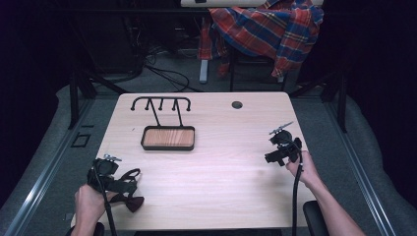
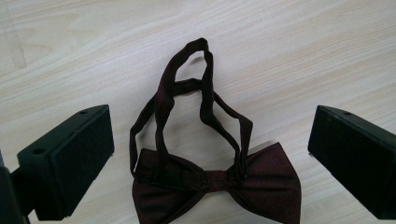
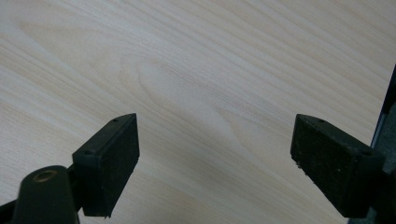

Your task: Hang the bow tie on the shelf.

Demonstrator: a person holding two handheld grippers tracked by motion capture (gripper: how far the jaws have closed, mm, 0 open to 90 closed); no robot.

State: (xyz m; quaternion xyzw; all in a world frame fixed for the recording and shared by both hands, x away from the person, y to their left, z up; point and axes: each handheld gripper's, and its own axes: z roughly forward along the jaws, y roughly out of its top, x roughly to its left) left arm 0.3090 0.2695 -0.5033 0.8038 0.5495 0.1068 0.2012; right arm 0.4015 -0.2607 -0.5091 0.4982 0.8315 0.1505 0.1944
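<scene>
Bow tie (image 2: pixel 215 182), dark maroon, with looped neck strap: lies flat on the light wooden tabletop (image 1: pixel 231 162) near its front left corner. Left tool (image 2: pixel 210 154): held just above the bow tie, jaws wide apart on either side, not touching it. Right tool (image 3: pixel 215 158): over bare tabletop near the right edge, jaws apart, nothing between them. Black hook stand with wooden tray (image 1: pixel 167 137): left of centre, farther back.

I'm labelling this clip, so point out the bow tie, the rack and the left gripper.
bow tie (image 2: pixel 217 179): left gripper view, centre knot.
rack (image 1: pixel 167 137): high view, wooden tray base.
left gripper (image 2: pixel 210 154): left gripper view, midway between its open jaws.
</scene>
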